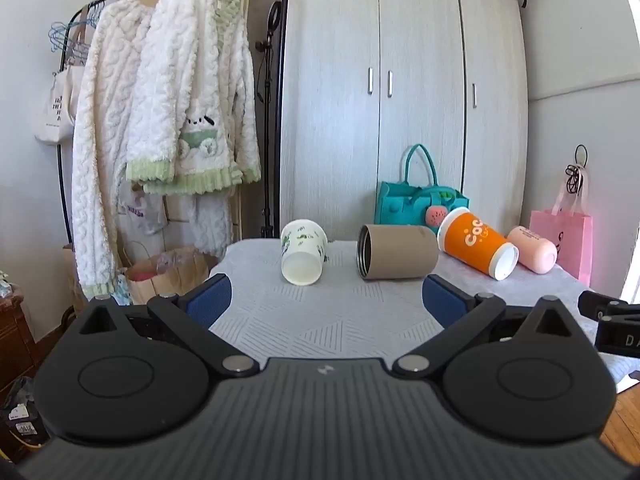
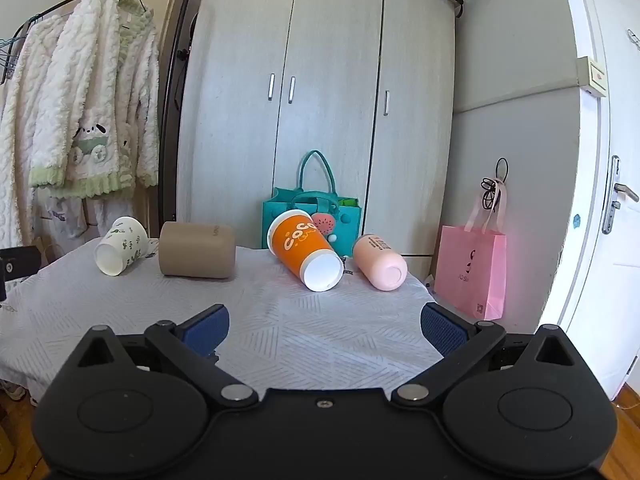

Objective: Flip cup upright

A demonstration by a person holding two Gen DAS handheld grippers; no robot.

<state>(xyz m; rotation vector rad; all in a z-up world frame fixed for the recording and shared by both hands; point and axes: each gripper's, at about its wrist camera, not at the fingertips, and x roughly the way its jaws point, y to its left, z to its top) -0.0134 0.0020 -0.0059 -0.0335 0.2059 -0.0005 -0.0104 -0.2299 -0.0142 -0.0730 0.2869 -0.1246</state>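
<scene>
Several cups lie on their sides on the grey cloth-covered table [image 1: 320, 320]. A white leaf-print paper cup [image 1: 303, 257] lies far left, its base toward me. A tan cylinder cup [image 1: 396, 257] lies beside it. An orange paper cup [image 1: 476, 248] and a pink tumbler [image 1: 532, 249] lie to the right. All show in the right wrist view: white cup [image 2: 120, 246], tan cup [image 2: 197, 249], orange cup [image 2: 306, 250], pink tumbler [image 2: 380, 262]. My left gripper [image 1: 326, 300] is open and empty, short of the white and tan cups. My right gripper [image 2: 324, 326] is open and empty, short of the orange cup.
A teal felt bag [image 1: 420, 200] stands behind the cups at the table's back edge. A pink paper bag [image 2: 470, 272] stands on the floor at right. A clothes rack with white robes [image 1: 168, 120] stands left, with paper bags below. A wardrobe [image 2: 320, 100] is behind.
</scene>
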